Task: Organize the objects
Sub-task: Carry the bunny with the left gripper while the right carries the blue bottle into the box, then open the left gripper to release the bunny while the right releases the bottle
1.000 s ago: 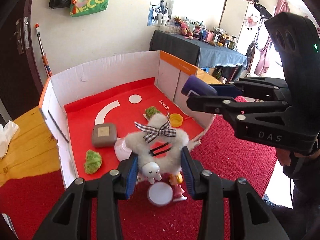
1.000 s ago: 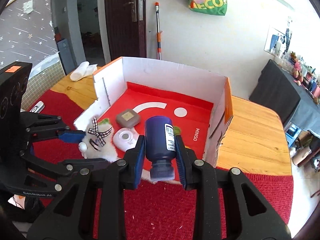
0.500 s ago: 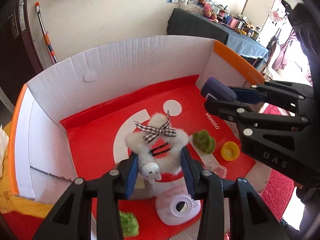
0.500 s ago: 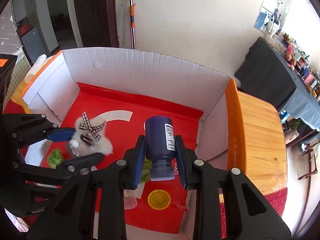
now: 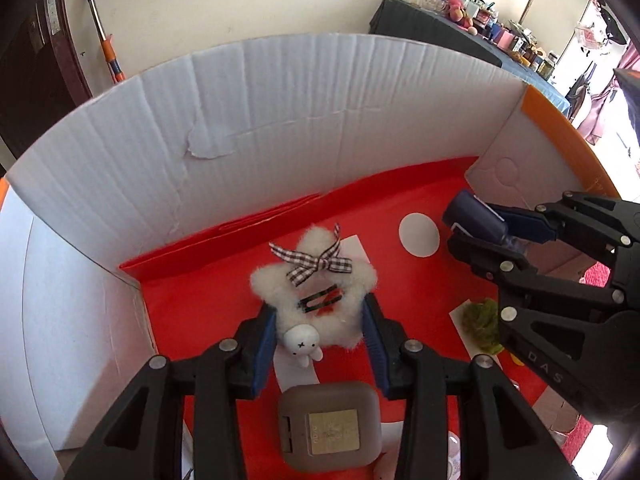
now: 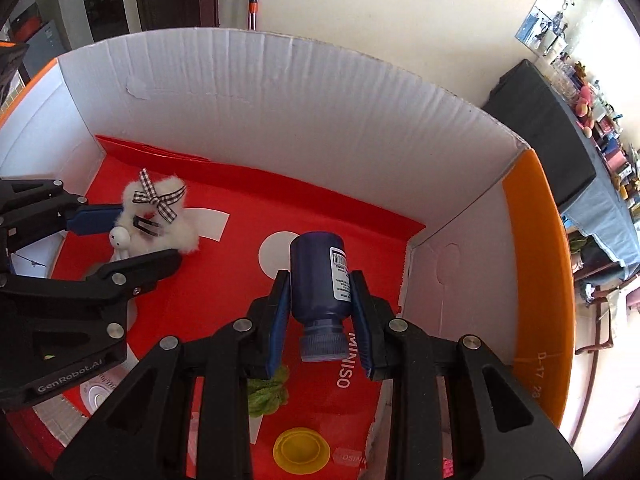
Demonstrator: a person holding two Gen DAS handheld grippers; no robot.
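Two grippers hang over the cardboard box (image 6: 320, 92), each already loaded. The left gripper (image 5: 320, 332) pinches a fluffy white star toy (image 5: 316, 292) between its blue pads, above the red floor near the box's back-left corner. The right gripper (image 6: 320, 320) clamps a dark blue bottle (image 6: 318, 280), long axis running along the fingers, base toward the box's back wall, cap toward the camera. Below it the floor beside the box's right wall looks bare, so the bottle seems to need only lowering and release; a green tuft (image 6: 266, 394) lies nearer the open front.
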